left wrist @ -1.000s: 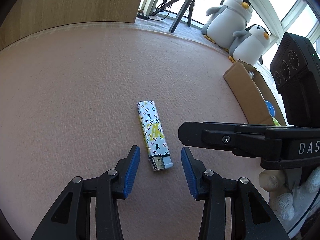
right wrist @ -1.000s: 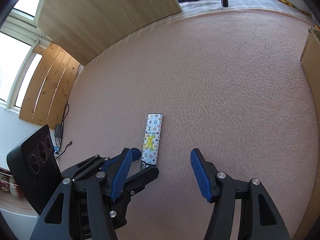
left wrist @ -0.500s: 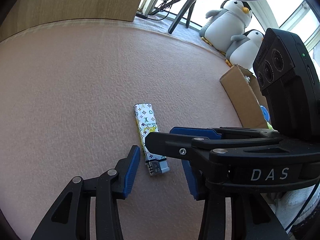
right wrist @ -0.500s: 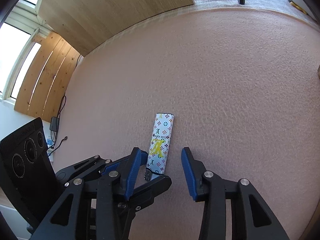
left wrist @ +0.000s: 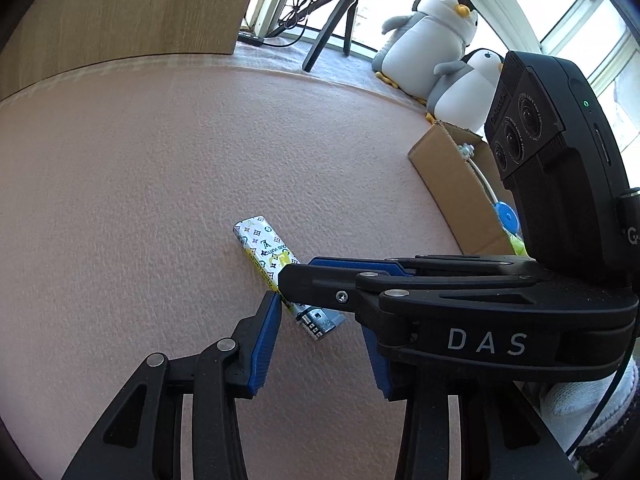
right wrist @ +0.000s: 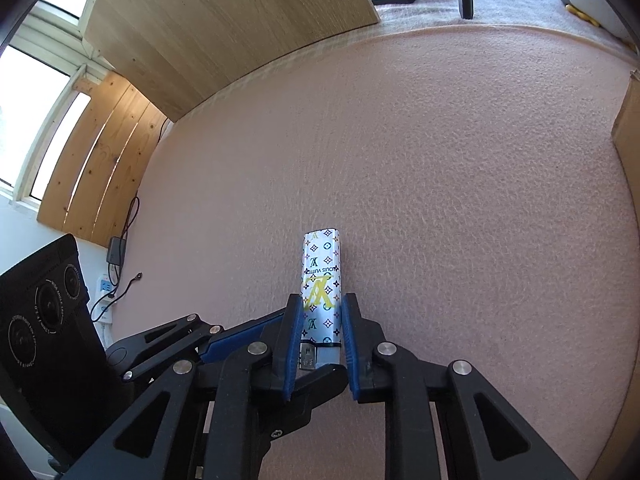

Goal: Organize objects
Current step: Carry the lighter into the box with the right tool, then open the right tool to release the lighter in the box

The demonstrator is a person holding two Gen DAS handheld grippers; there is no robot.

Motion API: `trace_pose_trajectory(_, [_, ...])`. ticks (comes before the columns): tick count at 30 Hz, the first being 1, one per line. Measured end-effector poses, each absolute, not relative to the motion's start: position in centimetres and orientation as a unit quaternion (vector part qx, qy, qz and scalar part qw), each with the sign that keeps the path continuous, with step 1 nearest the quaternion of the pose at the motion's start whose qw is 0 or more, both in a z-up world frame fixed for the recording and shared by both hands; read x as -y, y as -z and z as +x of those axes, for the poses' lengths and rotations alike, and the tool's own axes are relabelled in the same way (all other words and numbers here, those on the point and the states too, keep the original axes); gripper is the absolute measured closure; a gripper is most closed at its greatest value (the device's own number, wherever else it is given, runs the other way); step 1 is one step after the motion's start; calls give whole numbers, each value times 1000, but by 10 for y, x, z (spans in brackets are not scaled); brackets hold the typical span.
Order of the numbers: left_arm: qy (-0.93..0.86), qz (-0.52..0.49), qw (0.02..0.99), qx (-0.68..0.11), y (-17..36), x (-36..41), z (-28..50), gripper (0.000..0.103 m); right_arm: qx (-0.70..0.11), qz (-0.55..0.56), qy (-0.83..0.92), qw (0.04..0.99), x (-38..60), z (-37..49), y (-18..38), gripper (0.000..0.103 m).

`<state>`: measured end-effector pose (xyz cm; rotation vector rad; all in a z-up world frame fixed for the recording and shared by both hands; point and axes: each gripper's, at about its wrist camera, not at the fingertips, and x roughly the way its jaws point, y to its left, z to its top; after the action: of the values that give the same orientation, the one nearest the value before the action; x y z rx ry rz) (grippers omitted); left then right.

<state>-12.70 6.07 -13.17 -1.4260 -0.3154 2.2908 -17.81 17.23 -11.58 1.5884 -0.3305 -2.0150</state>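
Observation:
A silver lighter (left wrist: 262, 245) with a coloured monogram print lies on the pink mat (left wrist: 140, 180). My right gripper (right wrist: 322, 309) is shut on the lighter (right wrist: 322, 258), its blue pads pressed on both long sides near the metal end. In the left wrist view the right gripper (left wrist: 298, 280) reaches in from the right and covers the lighter's middle. My left gripper (left wrist: 318, 314) stands open around the metal end, its left pad (left wrist: 266, 332) close beside the lighter. One blue pad (right wrist: 226, 345) of the left gripper shows under the right one.
An open cardboard box (left wrist: 448, 184) with small items stands at the mat's right side, its edge (right wrist: 630, 128) also in the right wrist view. Two plush penguins (left wrist: 432, 32) and a tripod (left wrist: 332, 20) stand behind. A wooden board (right wrist: 224, 20) leans at the back.
My right gripper moved left over the lighter and shut on it. The lighter turned slightly in the left wrist view. The left gripper stayed open at the metal end.

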Motion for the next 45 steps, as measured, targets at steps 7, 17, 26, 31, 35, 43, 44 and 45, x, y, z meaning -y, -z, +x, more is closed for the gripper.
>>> trace_pose_trajectory(7, [-833,-496,226,95,110,-85,-120,60,136,570,764,270,-200,-171,95,85])
trace_pose_trajectory(17, [-839,-466,272,64,75,-150,-120,60,148,530,801,237,-264,-163,57,85])
trace_pose_trajectory(26, [-836,-448,315,35,55,-230,-126,60,169,503,825,196,-339,-160,40,85])
trace_pose_trajectory(31, [-832,-444,333,20,53,-273,-137,60,178,495,832,175,-375,-160,38,85])
trace_pose_trajectory(35, [-829,-442,342,14,51,-302,-145,60,184,490,836,163,-398,-163,37,85])
trace_pose_trajectory(43, [-830,-452,326,17,62,-315,-161,26,201,478,846,122,-436,-164,35,45])
trace_pose_trajectory(44, [-831,-453,323,17,63,-314,-160,26,204,479,845,122,-438,-165,36,45])
trace_pose_trajectory(45, [-831,-455,321,17,64,-312,-161,26,205,481,844,121,-440,-165,38,45])
